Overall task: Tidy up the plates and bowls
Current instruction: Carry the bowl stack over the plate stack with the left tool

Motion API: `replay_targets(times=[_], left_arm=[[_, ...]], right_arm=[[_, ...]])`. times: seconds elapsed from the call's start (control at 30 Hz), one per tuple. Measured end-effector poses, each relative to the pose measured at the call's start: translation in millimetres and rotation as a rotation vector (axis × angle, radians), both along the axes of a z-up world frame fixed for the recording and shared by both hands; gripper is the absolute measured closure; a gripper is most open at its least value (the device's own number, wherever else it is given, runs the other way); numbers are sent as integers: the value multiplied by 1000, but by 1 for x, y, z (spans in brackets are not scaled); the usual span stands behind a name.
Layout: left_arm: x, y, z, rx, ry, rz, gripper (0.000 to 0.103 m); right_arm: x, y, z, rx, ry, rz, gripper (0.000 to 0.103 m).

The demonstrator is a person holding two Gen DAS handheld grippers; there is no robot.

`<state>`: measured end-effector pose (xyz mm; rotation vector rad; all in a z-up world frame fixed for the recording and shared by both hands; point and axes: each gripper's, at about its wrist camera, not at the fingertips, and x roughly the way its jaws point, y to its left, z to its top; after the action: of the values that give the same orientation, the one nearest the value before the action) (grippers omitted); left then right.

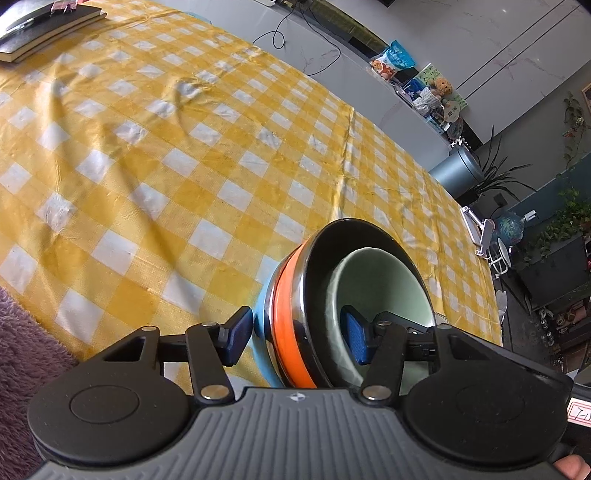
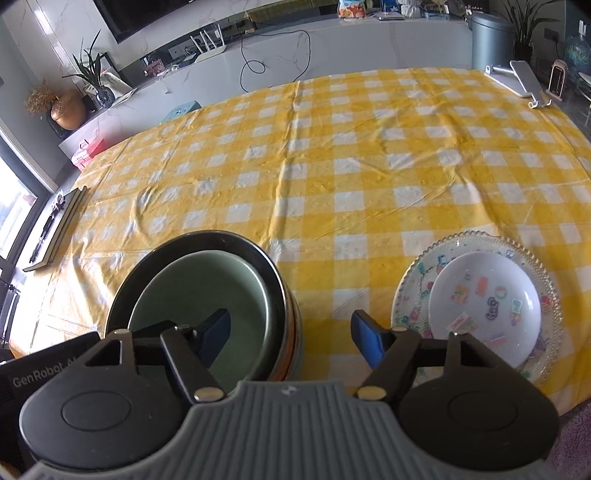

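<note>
A stack of nested bowls rests on the yellow checked tablecloth: a light blue one outermost, a black one with an orange band, and a pale green bowl inside. My left gripper straddles the stack's near wall, one pad outside by the blue bowl, the other inside the green bowl. Whether the pads press on it I cannot tell. In the right wrist view my right gripper is open above the stack's right side, touching nothing. A white sticker-printed plate lies on a clear beaded glass plate at the right.
Dark notebooks lie at the cloth's far left corner. A white stand sits near the far right corner. A purple fuzzy fabric borders the near table edge. Cabinets, plants and a grey bin stand beyond the table.
</note>
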<state>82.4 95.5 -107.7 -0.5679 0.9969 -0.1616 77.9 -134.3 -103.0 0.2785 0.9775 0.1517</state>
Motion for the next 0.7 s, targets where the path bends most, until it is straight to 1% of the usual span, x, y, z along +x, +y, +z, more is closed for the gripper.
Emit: replay_targets(times=[0.07,0.1,0.13,0.17,0.3,0.37,0.43,0.57,0.7], left_arm=[[1,2,-2,-19,3,-2,44],[2,2,-3,-23,3,-3,44],[2,2,-2,-21,4,-4,44],[3,2,-2,-17,4,-5,45],[5,0,-1,3,6,-18,47],[6,-1,0,14,5,-32,47],[7,-1,0,17,6,-42,49],[10,3,-1,20,19,-44,60],[13,3,-3,14,32,-58,57]], right_arm=[[2,-1,-5,23,26,-2,36],[3,-1,-7,30,34,-4,39],[4,-2,-8,39,43,-5,42],[5,-3,-10,50,53,-7,44],[10,-7,-17,134,105,-11,53],[12,-8,-21,170,127,-9,52],[13,-8,-22,181,132,-13,52],[12,-10,-22,202,136,-12,50],[11,-14,-25,233,153,-16,49]])
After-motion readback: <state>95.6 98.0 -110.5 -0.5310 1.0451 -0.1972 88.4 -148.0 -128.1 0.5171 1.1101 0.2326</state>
